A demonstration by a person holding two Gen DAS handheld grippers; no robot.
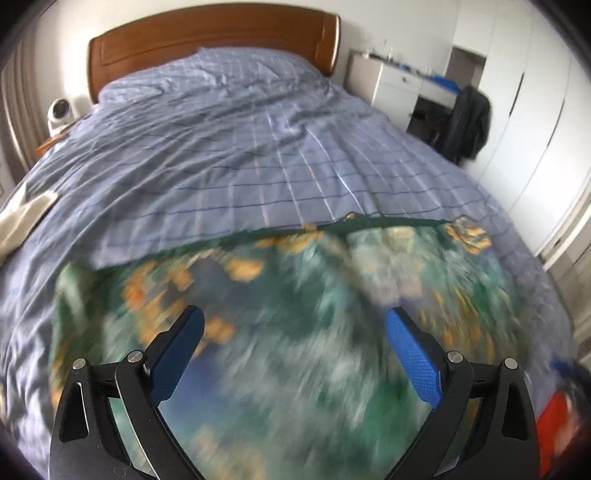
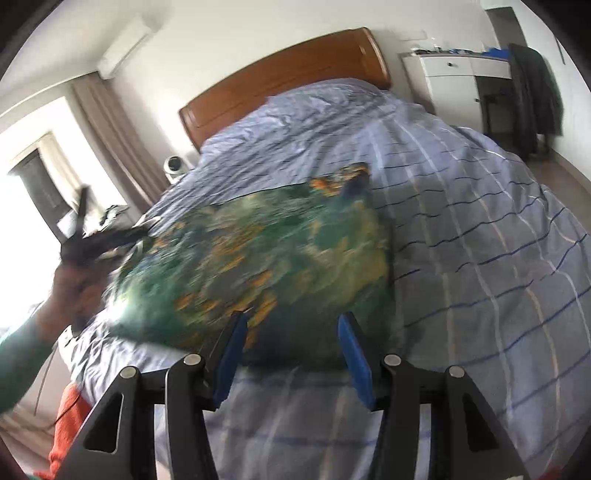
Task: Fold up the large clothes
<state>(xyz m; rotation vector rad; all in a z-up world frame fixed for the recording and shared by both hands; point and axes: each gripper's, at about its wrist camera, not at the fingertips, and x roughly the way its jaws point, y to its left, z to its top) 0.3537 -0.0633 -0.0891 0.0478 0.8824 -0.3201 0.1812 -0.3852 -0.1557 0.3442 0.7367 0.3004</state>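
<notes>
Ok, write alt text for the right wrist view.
A green and orange patterned garment lies spread on a bed covered by a blue checked quilt, blurred by motion. The right tongs hover open over its near edge, holding nothing. A brown wooden headboard stands behind.

My left wrist camera looks steeply down the bed (image 1: 229,155) from its foot toward the headboard (image 1: 214,33), close over the green garment (image 1: 295,332). My right one sits further right, tilted, sharing bed, headboard and garment.
</notes>
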